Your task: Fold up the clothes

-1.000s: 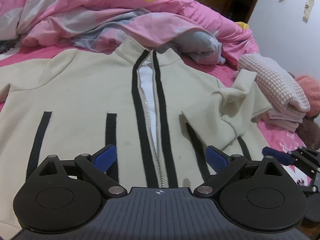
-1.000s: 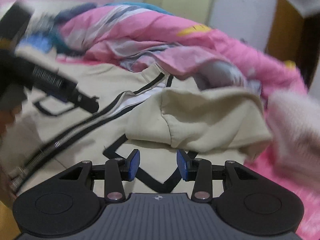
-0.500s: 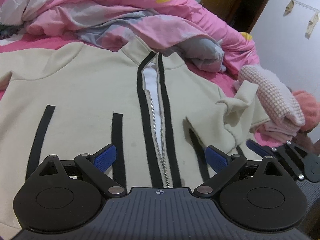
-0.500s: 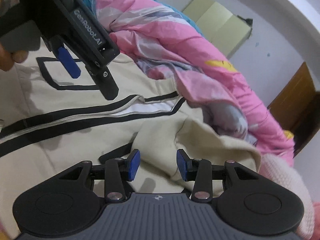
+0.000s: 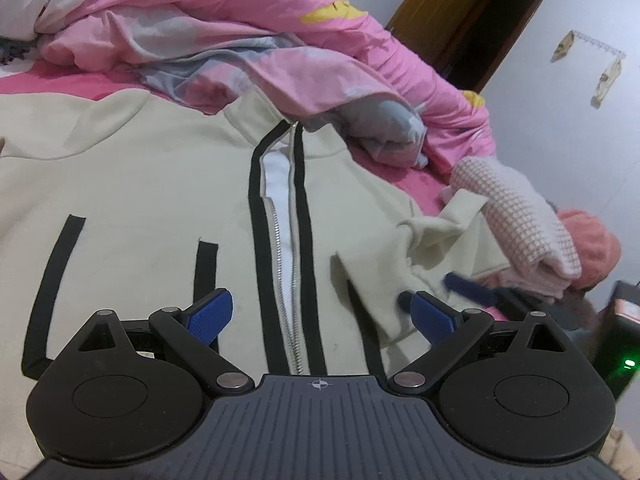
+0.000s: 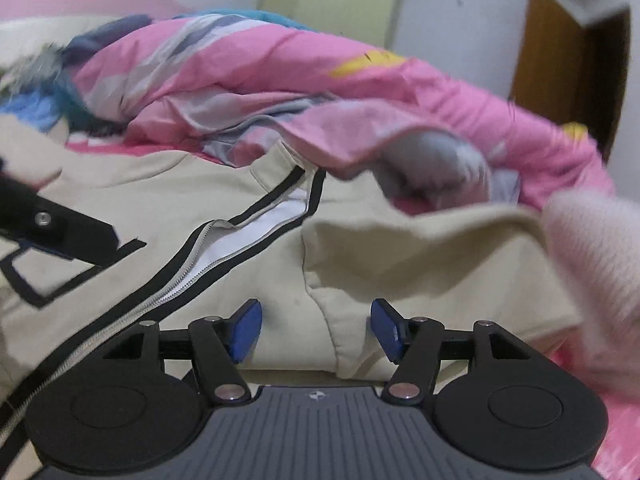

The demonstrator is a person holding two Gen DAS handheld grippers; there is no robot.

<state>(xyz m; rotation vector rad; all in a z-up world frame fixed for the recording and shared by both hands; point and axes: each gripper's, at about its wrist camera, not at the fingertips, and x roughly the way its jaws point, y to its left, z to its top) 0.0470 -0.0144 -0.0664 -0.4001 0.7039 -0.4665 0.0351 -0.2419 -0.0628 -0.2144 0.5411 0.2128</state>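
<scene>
A cream zip jacket with black stripes lies front up on the bed, its zipper partly open over white lining. Its right sleeve is bunched and folded in over the body. My left gripper is open and empty, low over the jacket's hem around the zipper. My right gripper is open and empty, just in front of the folded sleeve; its blue fingers show at the right of the left wrist view. The jacket fills the right wrist view, blurred.
A crumpled pink and grey duvet lies behind the collar. A folded pink waffle-knit garment sits right of the sleeve, with an orange cloth beyond. A wooden door stands at the back.
My right gripper has opened wider and swung back toward the folded sleeve. My left gripper has stayed open and drifted a little nearer the jacket's hem.
</scene>
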